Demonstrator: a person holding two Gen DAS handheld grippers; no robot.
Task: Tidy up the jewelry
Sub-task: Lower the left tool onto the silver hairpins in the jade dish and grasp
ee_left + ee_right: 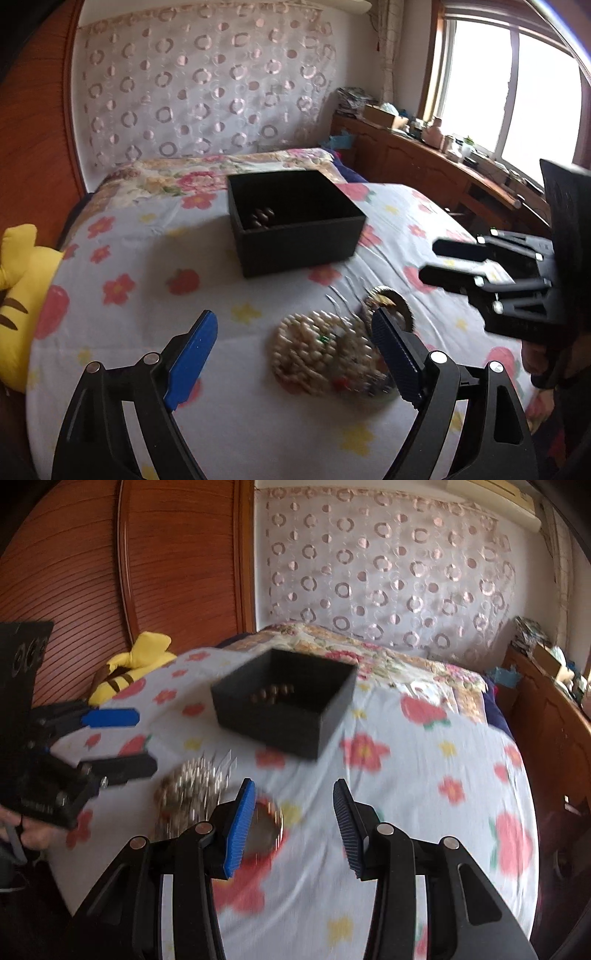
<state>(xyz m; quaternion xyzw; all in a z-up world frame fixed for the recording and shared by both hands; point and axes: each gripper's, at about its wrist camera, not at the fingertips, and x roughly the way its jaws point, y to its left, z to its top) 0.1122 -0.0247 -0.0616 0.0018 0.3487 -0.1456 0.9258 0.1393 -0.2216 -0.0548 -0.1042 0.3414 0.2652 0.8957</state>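
A black open box (295,218) stands on the flowered bed sheet with a dark beaded piece (262,216) inside; it also shows in the right wrist view (284,709). A pile of pale bead strings (317,350) lies in front of it, with a gold bangle (388,302) beside it. My left gripper (295,354) is open, low over the pile, its right finger at the pile's edge. My right gripper (293,823) is open and empty, with the bangle (267,827) by its left finger and the pile (192,786) further left.
A yellow plush toy (18,295) lies at the bed's left edge. A wooden headboard (166,554) and a patterned curtain (207,85) stand behind. A wooden cabinet (424,162) with clutter runs along the window at right.
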